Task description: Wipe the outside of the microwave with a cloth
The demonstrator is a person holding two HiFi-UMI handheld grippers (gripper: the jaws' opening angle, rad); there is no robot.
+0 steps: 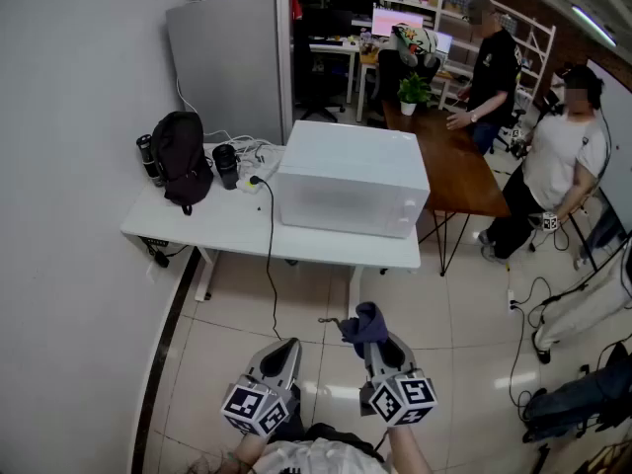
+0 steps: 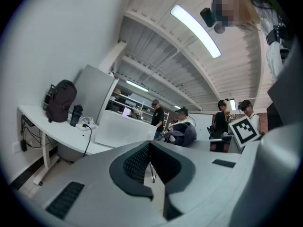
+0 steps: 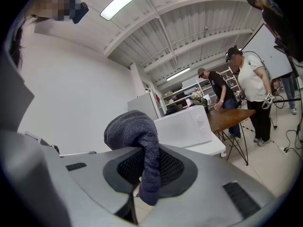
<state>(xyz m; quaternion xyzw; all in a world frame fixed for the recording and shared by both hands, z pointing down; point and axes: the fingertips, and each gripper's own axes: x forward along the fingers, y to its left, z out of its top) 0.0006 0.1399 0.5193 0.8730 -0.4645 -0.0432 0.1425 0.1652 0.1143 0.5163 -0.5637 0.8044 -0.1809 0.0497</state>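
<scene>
The white microwave (image 1: 353,178) stands on a white table (image 1: 237,227), well ahead of both grippers; it also shows small in the left gripper view (image 2: 124,128) and in the right gripper view (image 3: 183,125). My right gripper (image 1: 367,335) is shut on a dark blue-grey cloth (image 1: 363,323), which bunches above its jaws (image 3: 135,135). The left gripper (image 1: 286,352) hangs beside it, jaws closed together with nothing between them (image 2: 149,161). Both are held low over the tiled floor, short of the table.
On the table's left sit a black backpack (image 1: 184,158), dark bottles (image 1: 226,165) and a power strip with a cable (image 1: 270,245) hanging to the floor. A brown wooden table (image 1: 456,165) and two people (image 1: 553,171) stand to the right. A grey cabinet (image 1: 234,62) is behind.
</scene>
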